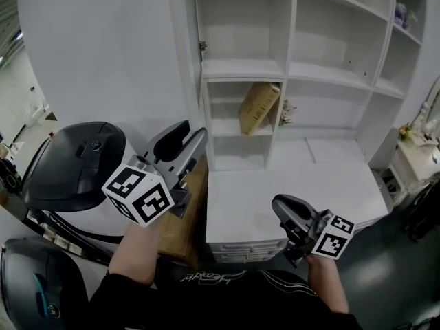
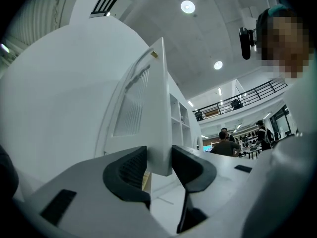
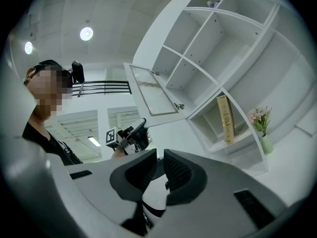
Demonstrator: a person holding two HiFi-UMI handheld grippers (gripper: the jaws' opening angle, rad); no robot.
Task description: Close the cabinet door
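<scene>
The cabinet door (image 1: 103, 53) stood swung out wide from its hinge (image 1: 203, 46) at the left side of the cabinet (image 1: 292, 19), with the shelves fully open to view. The left gripper (image 1: 192, 133) was at the door's lower corner. In the left gripper view its jaws sat on either side of the door's thin edge, which filled the gap between them, so it appeared to be pinched lightly. The right gripper (image 1: 278, 203) hung low and near over the white surface (image 1: 289, 191), well apart from the door, with its jaws almost together and nothing between them.

The step in hand seemed to be swinging the door to the right, back onto the cabinet front. To do it well, the left gripper would probably need to follow the door's arc around the hinge rather than push in a straight line, since a straight push could twist the panel in the jaws or let the edge slip out. The grip sat only at the corner, so a slow, even sweep looked safer. The jaws would have to let go before the edge met the frame, and a flat nudge could finish the job. The box (image 1: 259, 106) leaning on its shelf looked to sit well inside, so it seemed unlikely to block the door.
</scene>
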